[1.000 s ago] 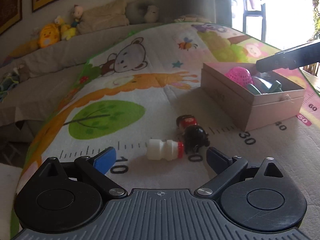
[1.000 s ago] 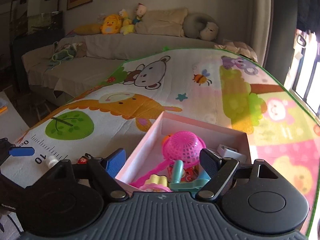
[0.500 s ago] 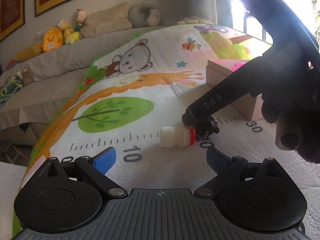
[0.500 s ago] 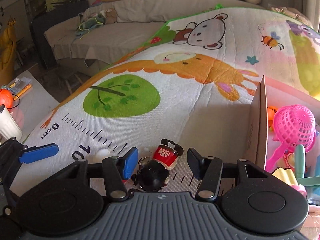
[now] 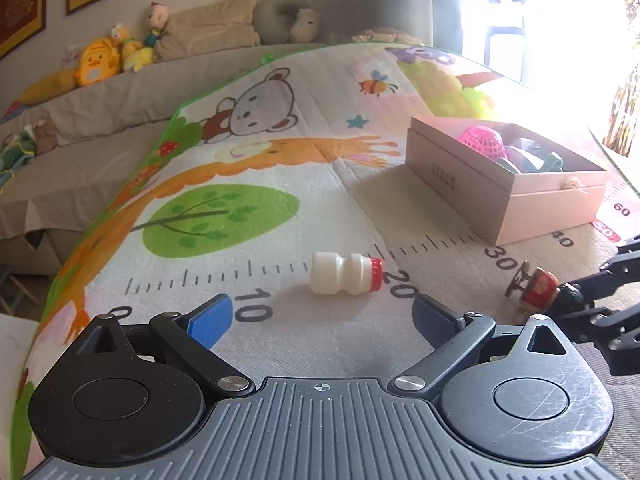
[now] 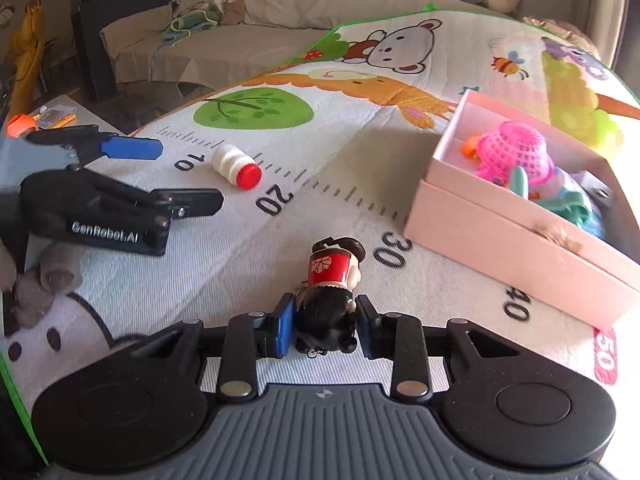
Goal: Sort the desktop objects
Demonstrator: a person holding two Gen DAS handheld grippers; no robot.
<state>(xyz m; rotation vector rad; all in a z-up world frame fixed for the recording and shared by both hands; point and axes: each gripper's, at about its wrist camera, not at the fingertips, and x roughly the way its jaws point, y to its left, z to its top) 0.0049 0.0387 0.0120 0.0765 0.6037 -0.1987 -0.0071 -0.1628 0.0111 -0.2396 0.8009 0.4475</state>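
Right gripper [image 6: 325,326] pinches the doll figurine [image 6: 330,292] by its black head, near the pink box [image 6: 516,236] at right; next, judged: lift it into the box; left gripper [image 5: 320,316] spread, bottle [image 5: 346,273] lying just beyond

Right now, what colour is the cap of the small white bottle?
Red. The cap of the small white bottle shows best in the right wrist view.

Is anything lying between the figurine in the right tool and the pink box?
Nothing visible: the right tool grips the figurine, and only bare mat separates it from the pink box.
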